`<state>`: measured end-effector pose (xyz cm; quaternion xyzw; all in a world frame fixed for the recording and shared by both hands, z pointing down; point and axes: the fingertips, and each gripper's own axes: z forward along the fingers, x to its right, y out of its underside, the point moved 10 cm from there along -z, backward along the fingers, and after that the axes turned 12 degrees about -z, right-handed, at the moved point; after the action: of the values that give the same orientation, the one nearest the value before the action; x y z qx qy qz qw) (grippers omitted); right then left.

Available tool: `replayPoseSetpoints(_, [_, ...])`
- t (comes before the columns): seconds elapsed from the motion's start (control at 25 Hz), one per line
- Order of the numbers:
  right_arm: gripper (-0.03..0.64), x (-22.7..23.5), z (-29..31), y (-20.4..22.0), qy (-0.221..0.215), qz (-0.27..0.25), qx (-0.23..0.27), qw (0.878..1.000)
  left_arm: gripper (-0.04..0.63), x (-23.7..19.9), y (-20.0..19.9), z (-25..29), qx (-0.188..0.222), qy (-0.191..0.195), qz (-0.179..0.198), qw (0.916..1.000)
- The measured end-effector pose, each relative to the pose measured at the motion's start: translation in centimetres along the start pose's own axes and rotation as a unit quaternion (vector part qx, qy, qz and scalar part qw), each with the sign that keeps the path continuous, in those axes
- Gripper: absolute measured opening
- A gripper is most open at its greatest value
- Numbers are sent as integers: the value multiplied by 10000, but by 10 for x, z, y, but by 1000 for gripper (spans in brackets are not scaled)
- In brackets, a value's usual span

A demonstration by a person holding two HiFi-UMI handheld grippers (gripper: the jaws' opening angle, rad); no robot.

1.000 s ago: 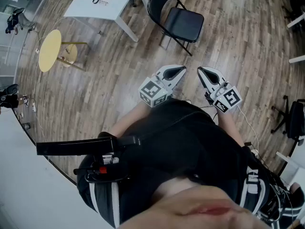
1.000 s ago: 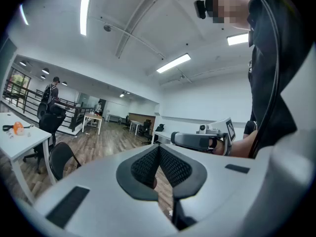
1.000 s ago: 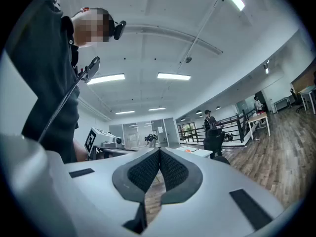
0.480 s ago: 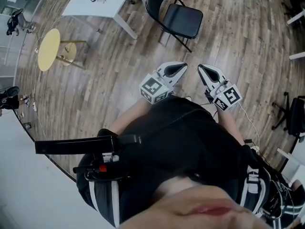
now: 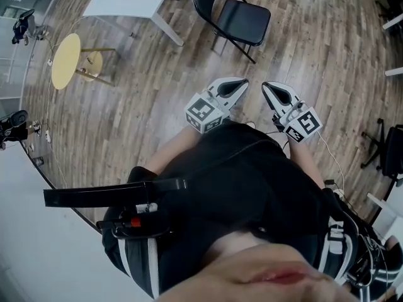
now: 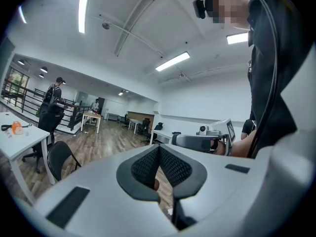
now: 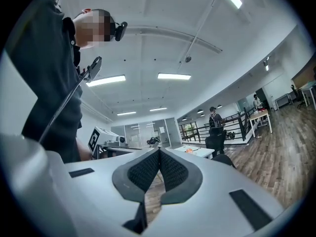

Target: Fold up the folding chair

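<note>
A wood floor [image 5: 145, 106] is seen all around. Far ahead, the black folding chair [image 5: 239, 17] is stood open just beside a white tabletop [image 5: 119, 2]. The left gripper [image 5: 242, 83] and right gripper [image 5: 266, 87] are held near each other, fingers [image 5: 228, 93] pressed together on nothing. The chair is not yet reached, so it likely must be walked to first.

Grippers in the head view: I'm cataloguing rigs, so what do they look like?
Both the left gripper and the right gripper are white tapering shells with dark textured pads. Each carries a cube with black-and-white square markers. A thin pale cable trails from the right one. The person's top is black.
</note>
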<state>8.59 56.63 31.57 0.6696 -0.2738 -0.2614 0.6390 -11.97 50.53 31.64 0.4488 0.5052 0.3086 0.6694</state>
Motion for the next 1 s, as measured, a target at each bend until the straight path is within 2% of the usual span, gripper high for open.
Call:
replayPoseSetpoints(0.2, [8,3,7,1,-84,105,-27,9999,5,-6,-6,2,-135,-98,27,9999])
replayPoseSetpoints(0.44, [8,16,37,3,-53,31,-163,9998,5,-32,-20,4,-158,-112,129,9997])
replayPoseSetpoints(0.64, [8,32,75,2,105,11,-200,9997,5,-72,-32,2,-172,-59,52,9998])
replayPoseSetpoints(1.0, [8,40,162,9,398,48,-294,9988,5,-158,-65,-21,-145,323,-25,9994])
